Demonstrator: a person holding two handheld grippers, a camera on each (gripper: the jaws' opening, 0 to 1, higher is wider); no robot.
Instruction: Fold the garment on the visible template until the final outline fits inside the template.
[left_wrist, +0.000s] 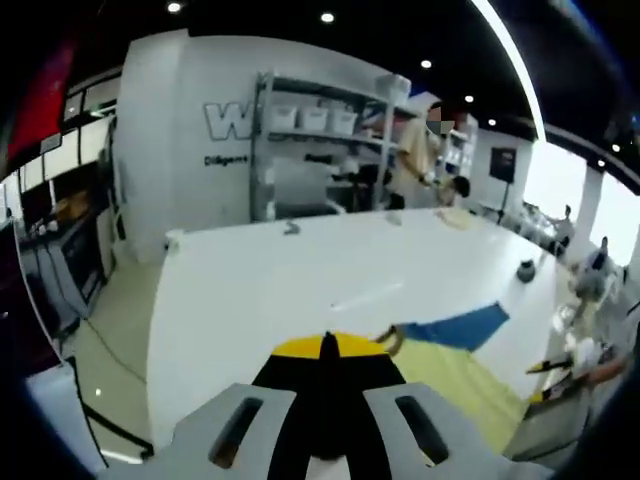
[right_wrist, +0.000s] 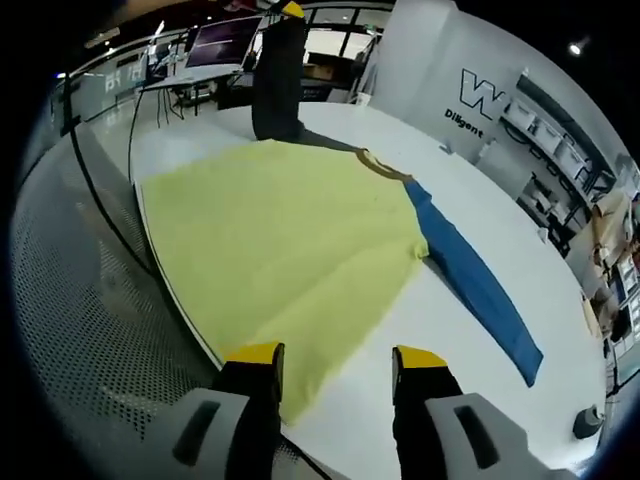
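Right gripper (right_wrist: 335, 362) jaws spread apart, nothing between them; the yellow garment (right_wrist: 280, 250) lies flat on the white table (right_wrist: 480, 230) just ahead, its near hem tip between the two yellow jaw tips. Blue template (right_wrist: 475, 285) runs out from under the garment, ahead and right of the jaws. Left gripper (left_wrist: 328, 348) jaws pressed together, empty, garment off to their right. Fabric looks thin, soft, light: will drape and slide on the slick tabletop. I'd pinch at a hem corner or sleeve edge, lift low, fold toward the template
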